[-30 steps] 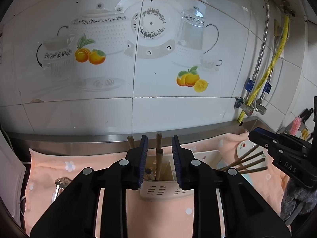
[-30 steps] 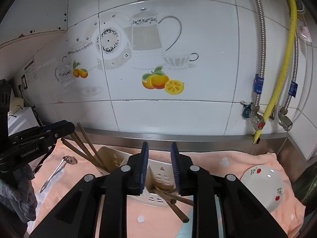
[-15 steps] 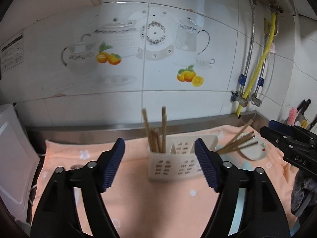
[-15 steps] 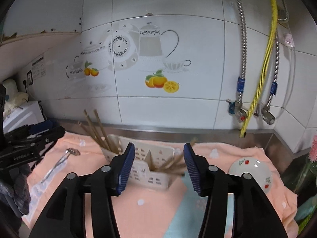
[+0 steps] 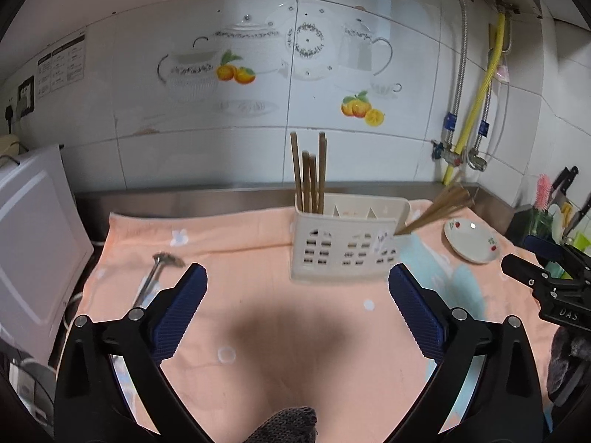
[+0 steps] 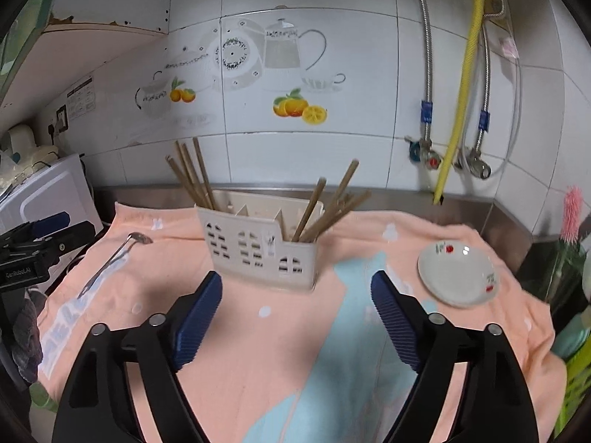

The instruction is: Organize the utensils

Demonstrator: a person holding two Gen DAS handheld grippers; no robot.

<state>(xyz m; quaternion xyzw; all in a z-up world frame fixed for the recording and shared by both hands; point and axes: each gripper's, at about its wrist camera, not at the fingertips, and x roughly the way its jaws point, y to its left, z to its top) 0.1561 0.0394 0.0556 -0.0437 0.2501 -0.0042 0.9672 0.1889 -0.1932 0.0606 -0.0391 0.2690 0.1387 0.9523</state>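
Peach towel (image 6: 258, 350) covers the steel counter, and on it, near the back edge, stands a cream slotted caddy (image 6: 258, 247) — four chopsticks (image 5: 309, 173) upright in its left end compartment, a second bundle of chopsticks (image 6: 325, 208) leaning out of its right end toward the small white saucer (image 6: 458, 273) near the towel's right edge. Near the left edge lies a metal spoon (image 6: 114, 254), bowl toward the tiled wall. Both tongs hang short of the caddy with nothing between the blue pads: the left gripper (image 5: 297, 291) has just been opening and stands wide, and the right gripper (image 6: 295, 295) has likewise just been spreading — released, empty, apart from every utensil.
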